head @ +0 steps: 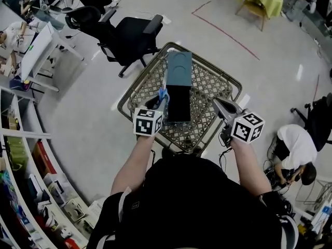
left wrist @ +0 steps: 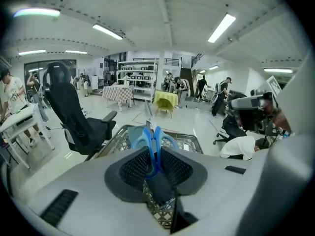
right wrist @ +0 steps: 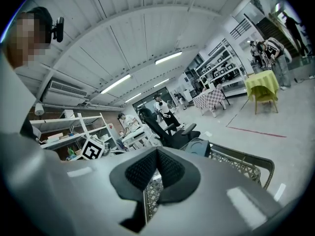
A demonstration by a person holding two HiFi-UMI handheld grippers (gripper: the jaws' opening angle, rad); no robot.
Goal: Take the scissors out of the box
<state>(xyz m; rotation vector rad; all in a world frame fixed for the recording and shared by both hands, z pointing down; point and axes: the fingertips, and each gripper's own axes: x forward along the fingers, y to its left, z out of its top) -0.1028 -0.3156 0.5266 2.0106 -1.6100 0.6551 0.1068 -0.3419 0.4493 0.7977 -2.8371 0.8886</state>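
Two grippers over a wire basket (head: 208, 82). Left gripper (left wrist: 156, 157): fingers clamped on blue scissors (left wrist: 153, 140), handle loops sticking out past the fingertips. The scissors are outside the box (head: 179, 90), at its left edge. Right gripper (right wrist: 156, 156): fingers together, nothing between.

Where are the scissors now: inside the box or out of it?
Out. The left claw is shut on the blue scissors, holding them beside the box, not inside it.
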